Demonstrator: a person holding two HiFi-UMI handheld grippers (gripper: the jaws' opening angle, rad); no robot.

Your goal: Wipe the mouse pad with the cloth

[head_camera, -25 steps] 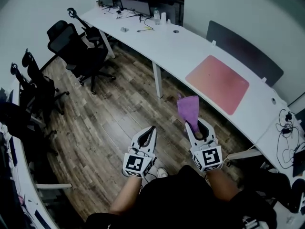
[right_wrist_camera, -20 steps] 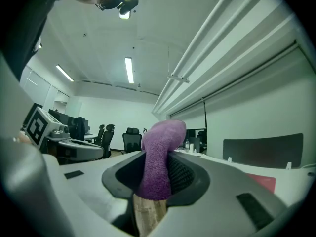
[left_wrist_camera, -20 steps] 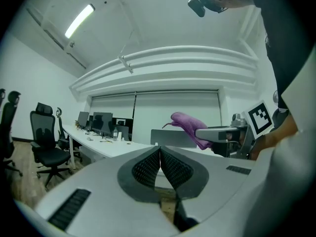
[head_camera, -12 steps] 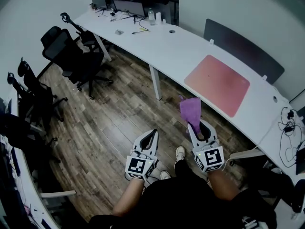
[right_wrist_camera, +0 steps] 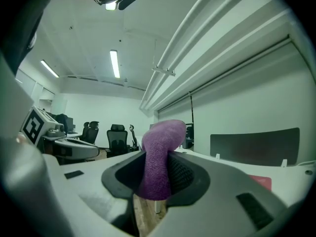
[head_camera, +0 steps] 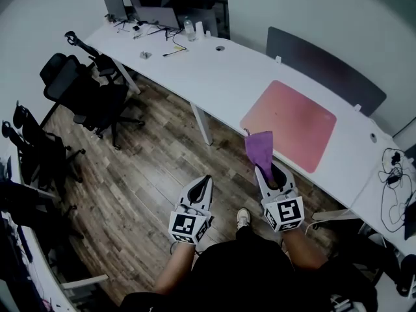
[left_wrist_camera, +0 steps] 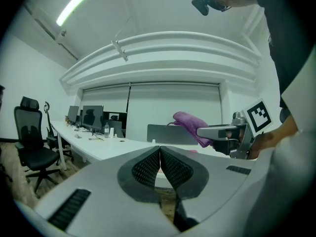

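A pink-red mouse pad lies flat on the long white desk. My right gripper is shut on a purple cloth, which sticks up from the jaws just short of the desk's near edge, in front of the pad. In the right gripper view the cloth fills the gap between the jaws, and a red strip of the pad shows at the right. My left gripper is shut with nothing in it, held over the wooden floor to the left of the right one. The left gripper view shows the cloth held aloft.
Black office chairs stand on the wood floor to the left. Monitors, a bottle and small items sit at the desk's far end. A grey divider panel runs behind the pad. Cables lie at the right.
The view has shifted toward the desk, so the mouse pad now lies closer to the cloth. Both grippers keep their hold and their spacing.
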